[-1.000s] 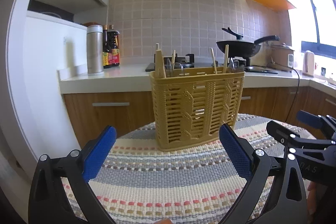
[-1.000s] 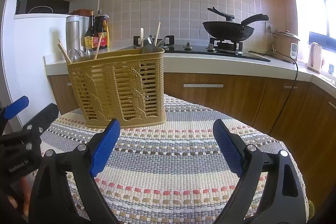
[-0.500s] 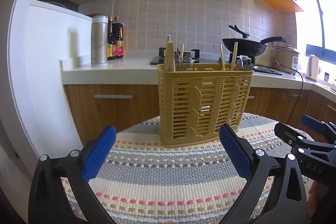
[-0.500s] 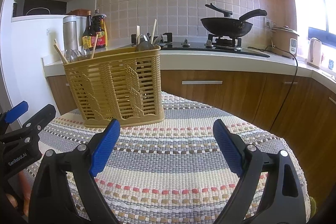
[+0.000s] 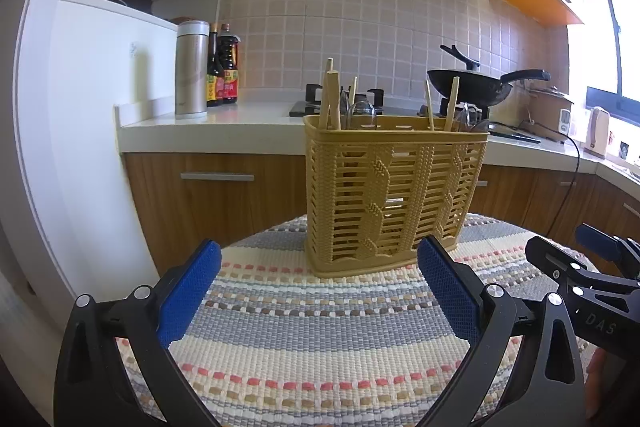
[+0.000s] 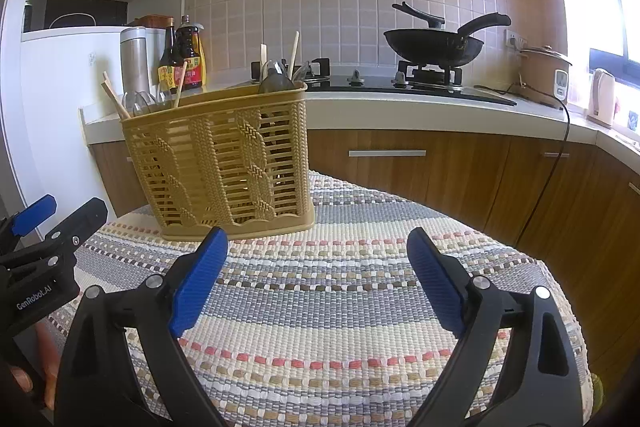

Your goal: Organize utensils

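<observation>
Basket: the tan slatted basket stands upright on the striped cloth, at the far side of the table, ahead of both grippers and touching neither.
Utensils: wooden chopsticks and clear plastic spoons stick up from the left end; more chopsticks and spoon tops show at the right end.
Hidden in basket: only the tops of the utensils clear the rim; their lower parts are broken up by the slats, and the inner compartments cannot be made out.
Left gripper: the left gripper hangs low over the cloth with its blue pads spread wide and nothing between them; its base is cut off by the frame's lower edge.
Right gripper: the right gripper is likewise wide apart and empty, above bare cloth to the right of the basket.
Cut off: a bit of a hand shows at the lower left of the right view, mostly hidden behind the left gripper's body.
Writing: "GenRobot.AI" reads on the left gripper's side in the right view; "DAS" is the visible part of lettering on the right gripper in the left view, the rest cut off.
Labels: the sauce bottles on the counter carry red and yellow labels, too small to read.
Flask: a steel flask beside them has faint print, illegible.
Stove: a black wok sits on the burner.
</observation>
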The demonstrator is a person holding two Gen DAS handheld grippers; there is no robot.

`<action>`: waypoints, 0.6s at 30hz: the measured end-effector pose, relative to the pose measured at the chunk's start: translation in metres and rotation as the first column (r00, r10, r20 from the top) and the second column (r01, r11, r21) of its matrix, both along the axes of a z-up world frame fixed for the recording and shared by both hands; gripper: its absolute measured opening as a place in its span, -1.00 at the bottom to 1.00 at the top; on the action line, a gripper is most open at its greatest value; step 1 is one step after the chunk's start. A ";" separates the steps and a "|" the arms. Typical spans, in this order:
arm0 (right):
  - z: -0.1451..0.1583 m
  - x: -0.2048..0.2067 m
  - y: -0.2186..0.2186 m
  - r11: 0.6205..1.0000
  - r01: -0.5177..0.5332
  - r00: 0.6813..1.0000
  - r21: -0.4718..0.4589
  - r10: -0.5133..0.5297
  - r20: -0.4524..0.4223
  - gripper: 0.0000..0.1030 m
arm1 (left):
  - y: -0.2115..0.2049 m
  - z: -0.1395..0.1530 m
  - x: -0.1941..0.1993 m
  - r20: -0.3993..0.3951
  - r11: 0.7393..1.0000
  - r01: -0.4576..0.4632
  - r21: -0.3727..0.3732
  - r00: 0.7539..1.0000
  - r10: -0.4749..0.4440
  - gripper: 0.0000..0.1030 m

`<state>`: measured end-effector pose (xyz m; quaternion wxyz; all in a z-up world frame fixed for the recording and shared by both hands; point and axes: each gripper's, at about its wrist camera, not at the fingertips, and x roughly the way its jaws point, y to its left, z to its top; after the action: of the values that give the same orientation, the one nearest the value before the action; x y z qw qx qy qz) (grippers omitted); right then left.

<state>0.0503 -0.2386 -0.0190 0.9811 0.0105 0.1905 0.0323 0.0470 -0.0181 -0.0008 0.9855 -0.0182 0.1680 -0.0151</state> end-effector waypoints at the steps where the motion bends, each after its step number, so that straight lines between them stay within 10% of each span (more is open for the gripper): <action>1: 0.000 0.000 0.000 1.000 0.000 1.000 0.000 0.000 -0.001 0.69 | 0.000 0.000 0.000 -0.001 1.000 0.000 -0.001 1.000 0.000 0.85; 18: -0.001 0.001 0.002 1.000 -0.011 1.000 0.004 0.011 -0.006 0.74 | -0.001 -0.001 0.002 -0.009 1.000 0.004 0.006 1.000 -0.004 0.85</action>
<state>0.0514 -0.2368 -0.0200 0.9804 0.0114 0.1933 0.0378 0.0487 -0.0195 -0.0017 0.9848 -0.0149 0.1723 -0.0164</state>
